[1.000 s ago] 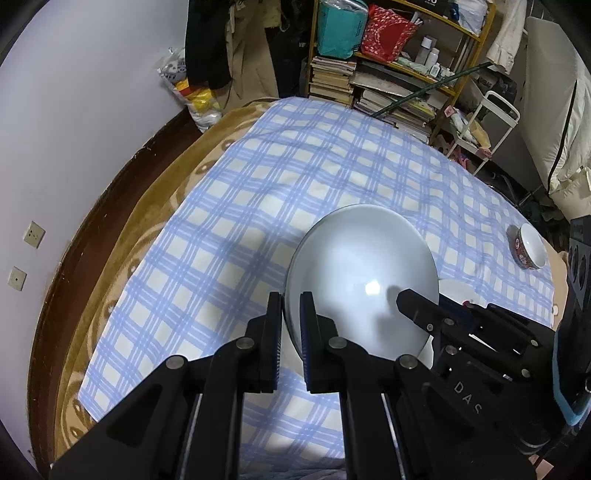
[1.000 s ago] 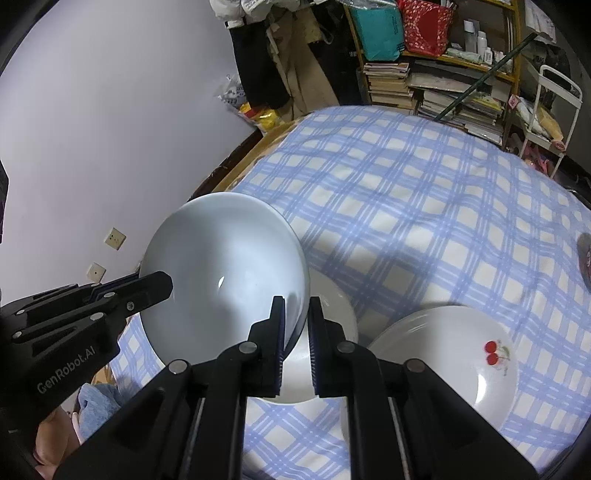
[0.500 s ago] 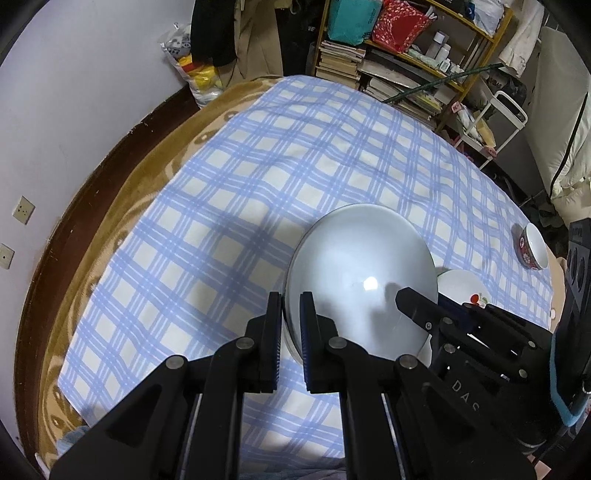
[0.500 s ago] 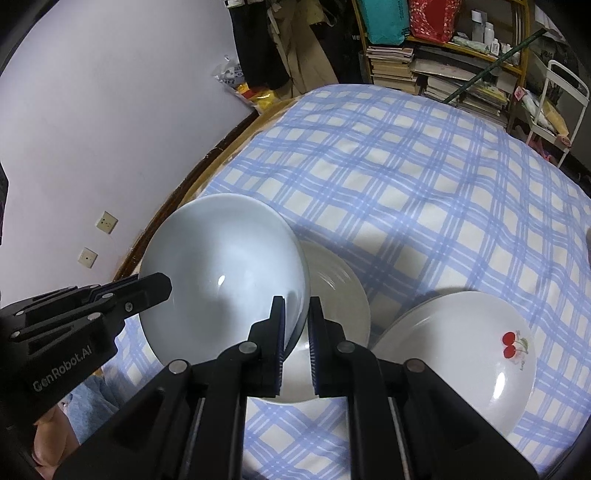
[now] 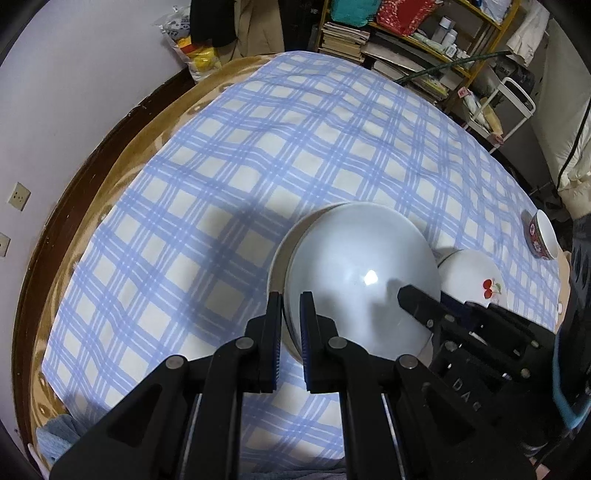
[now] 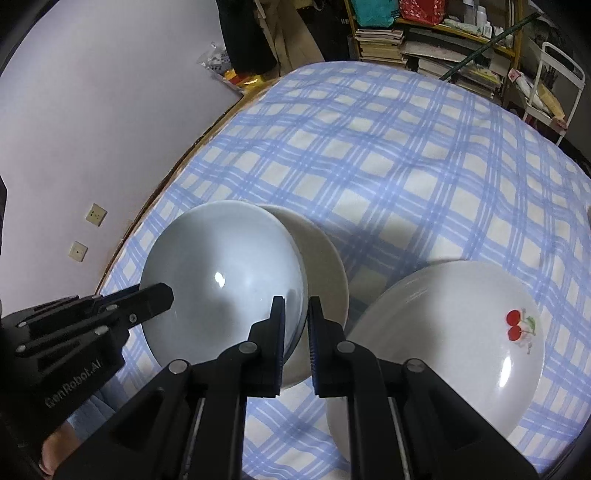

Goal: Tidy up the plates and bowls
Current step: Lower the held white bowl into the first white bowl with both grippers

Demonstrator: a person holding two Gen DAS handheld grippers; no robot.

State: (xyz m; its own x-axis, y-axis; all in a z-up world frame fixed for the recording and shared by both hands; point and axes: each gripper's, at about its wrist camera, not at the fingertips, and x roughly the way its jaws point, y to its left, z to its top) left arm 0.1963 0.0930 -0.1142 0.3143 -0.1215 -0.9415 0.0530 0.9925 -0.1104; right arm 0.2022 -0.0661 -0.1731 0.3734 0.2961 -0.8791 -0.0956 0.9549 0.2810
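A plain pale grey-white plate (image 5: 354, 273) (image 6: 225, 280) is held above the checked tablecloth by both grippers at opposite rims. My left gripper (image 5: 290, 299) is shut on its left rim. My right gripper (image 6: 295, 304) is shut on its right rim. Under it on the cloth lies a cream plate (image 6: 325, 269) (image 5: 275, 266). A white plate with a cherry print (image 6: 461, 332) (image 5: 469, 273) lies to the right of it. A small red-patterned bowl (image 5: 541, 240) sits tilted at the table's far right edge.
The blue checked tablecloth (image 5: 258, 147) (image 6: 406, 147) covers a brown-edged table by the wall. Bookshelves and clutter (image 5: 406, 33) stand behind the far end. A white metal rack (image 5: 513, 99) stands at the far right.
Both grippers with the grey plate have shifted left and down over the cream plate. The cherry plate shows more to the right.
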